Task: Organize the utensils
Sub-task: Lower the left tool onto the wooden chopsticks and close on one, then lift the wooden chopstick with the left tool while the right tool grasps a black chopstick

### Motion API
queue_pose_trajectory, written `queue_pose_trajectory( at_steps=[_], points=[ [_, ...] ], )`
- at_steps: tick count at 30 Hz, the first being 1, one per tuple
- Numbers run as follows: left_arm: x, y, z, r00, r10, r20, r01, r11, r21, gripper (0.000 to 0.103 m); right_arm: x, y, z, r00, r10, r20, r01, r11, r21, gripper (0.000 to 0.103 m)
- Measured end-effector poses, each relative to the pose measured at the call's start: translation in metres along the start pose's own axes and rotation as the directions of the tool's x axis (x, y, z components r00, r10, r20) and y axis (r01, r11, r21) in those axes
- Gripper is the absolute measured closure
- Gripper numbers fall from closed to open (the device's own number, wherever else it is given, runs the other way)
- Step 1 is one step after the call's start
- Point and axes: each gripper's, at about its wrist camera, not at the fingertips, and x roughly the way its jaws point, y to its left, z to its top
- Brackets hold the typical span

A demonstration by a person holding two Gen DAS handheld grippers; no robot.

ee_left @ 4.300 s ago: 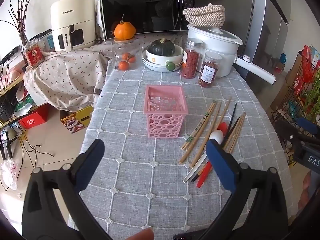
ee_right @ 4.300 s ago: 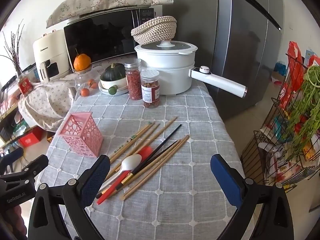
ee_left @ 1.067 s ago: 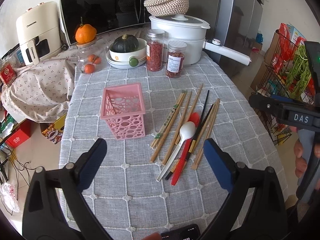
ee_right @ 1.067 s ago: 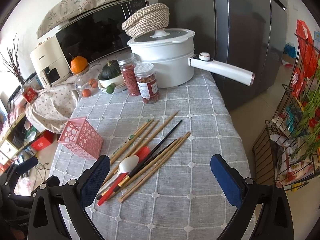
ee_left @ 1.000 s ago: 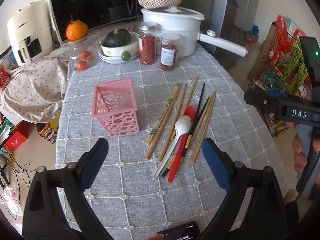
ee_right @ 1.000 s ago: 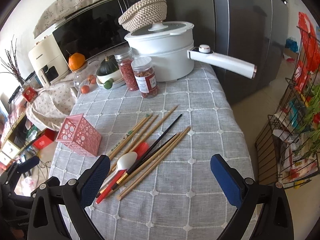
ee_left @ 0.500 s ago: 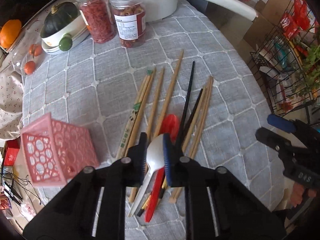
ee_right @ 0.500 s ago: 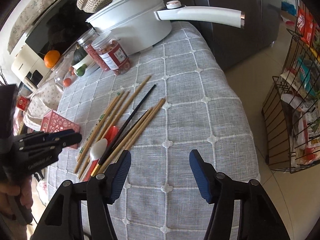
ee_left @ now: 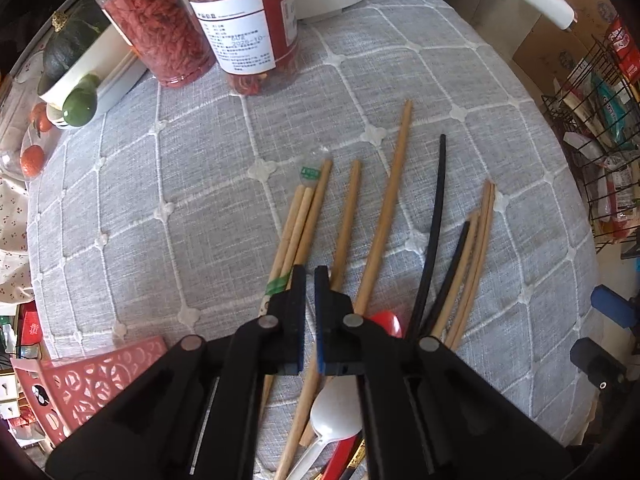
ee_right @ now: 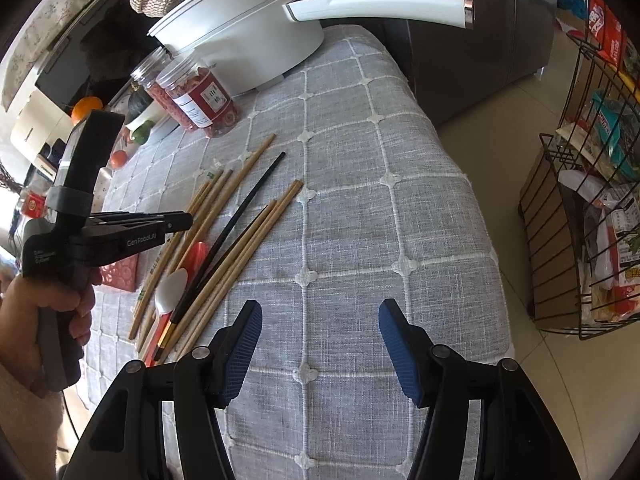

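A white pot (ee_right: 248, 40) with a long handle sits at the table's (ee_right: 360, 208) far end, two red-filled jars (ee_left: 192, 20) just beside it; a wire rack (ee_right: 580, 200) stands on the floor.

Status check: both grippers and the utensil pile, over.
Left gripper shut on a light wooden chopstick in the pile. Right gripper open, empty, over bare grey cloth. Pink lattice basket empty-side left; nothing blocking.

The left gripper (ee_left: 310, 280) is held low and level at the left by a bare hand (ee_right: 52, 304), jaws nearly together. The right gripper (ee_right: 320, 320) hovers nearer, jaws spread wide.
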Motion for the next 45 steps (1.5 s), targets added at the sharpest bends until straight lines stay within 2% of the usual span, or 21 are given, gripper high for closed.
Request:
queue_pose_trajectory(
  at_steps=[7,14,19,23,26,35,37,39,40,43,45],
  points=[
    [0.0,-0.004,0.006,1.0,0.02,-0.019,-0.019,0.999,0.038,0.098,0.007,0.007,0.002,1.0,-0.007,-0.006,0.007,1.0,0.0,0.041],
    [0.002,0.01,0.015,0.999,0.025,-0.037,-0.024,0.999,0.041,0.098,0.01,0.01,0.002,1.0,-0.006,-0.009,0.006,1.0,-0.004,0.041],
    [0.005,0.024,0.016,0.999,0.003,-0.047,0.0,0.999,0.048,0.098,0.013,0.011,0.003,1.0,-0.008,-0.017,0.008,1.0,-0.003,0.041],
    [0.006,0.018,0.018,0.999,0.007,-0.049,-0.004,0.998,0.06,0.098,0.014,0.013,0.003,1.0,-0.004,-0.018,0.004,1.0,-0.005,0.041],
    [0.007,0.008,0.017,0.997,-0.03,-0.071,0.035,0.997,0.063,0.098,0.013,0.013,0.003,1.0,-0.002,-0.016,0.002,1.0,-0.005,0.041],
    [0.011,-0.016,0.012,0.995,0.078,-0.059,-0.069,0.987,0.142,0.094,0.011,0.013,0.004,1.0,-0.004,-0.014,0.004,1.0,0.001,0.041],
    [0.011,-0.02,0.01,0.994,0.101,-0.038,-0.095,0.986,0.137,0.094,0.01,0.014,0.004,1.0,-0.003,-0.011,0.003,1.0,0.002,0.041],
    [0.008,-0.027,0.003,0.984,0.181,-0.005,-0.177,0.97,0.165,0.096,0.009,0.015,0.004,1.0,-0.003,-0.005,0.004,1.0,0.006,0.041],
    [0.003,-0.028,0.001,0.981,0.193,0.025,-0.194,0.966,0.169,0.096,0.007,0.016,0.004,1.0,-0.001,-0.002,0.001,1.0,0.012,0.041],
    [-0.03,-0.019,-0.009,0.984,0.14,0.113,-0.153,0.982,0.113,0.096,0.003,0.019,0.006,1.0,0.014,0.011,-0.014,1.0,0.017,0.041],
    [-0.058,-0.009,-0.02,0.974,0.121,0.189,-0.139,0.987,0.082,0.096,0.0,0.022,0.006,1.0,0.014,0.02,-0.014,1.0,0.006,0.041]
  ],
)
